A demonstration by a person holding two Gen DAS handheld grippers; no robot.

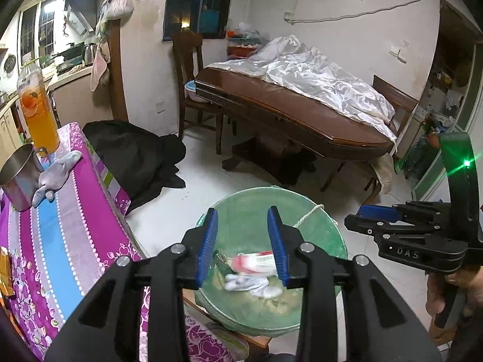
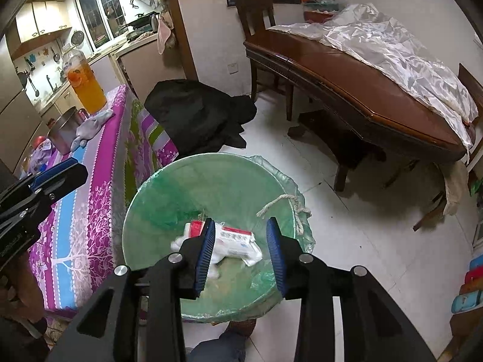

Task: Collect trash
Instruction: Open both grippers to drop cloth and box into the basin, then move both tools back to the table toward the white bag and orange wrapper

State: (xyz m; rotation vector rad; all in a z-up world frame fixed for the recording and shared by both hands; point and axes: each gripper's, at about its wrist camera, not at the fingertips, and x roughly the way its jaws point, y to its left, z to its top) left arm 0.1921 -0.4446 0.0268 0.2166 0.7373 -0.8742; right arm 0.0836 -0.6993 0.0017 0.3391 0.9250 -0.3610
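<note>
Both claws hang spread wide and empty over the bin (image 2: pixel 211 187), the right claw (image 2: pixel 240 252) right above a white-and-red packet (image 2: pixel 238 239) that looks blurred, likely mid-drop onto the wads of tissue (image 1: pixel 250 285) below. The left claw (image 1: pixel 243 246) holds nothing either. Outward, the bin sits just beside the desk (image 1: pixel 69 235), handy for sweeping trash; a cup (image 1: pixel 18 178), sock (image 1: pixel 52 175) and juice bottle (image 1: pixel 37 111) wait there.

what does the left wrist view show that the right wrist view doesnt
Only the left wrist view shows the right tongs from the side, with a green light. Only the right wrist view shows the kitchen cabinets and the left tongs. Both show the green-lined bin, the red and white wrapper inside it, and the juice bottle.
</note>
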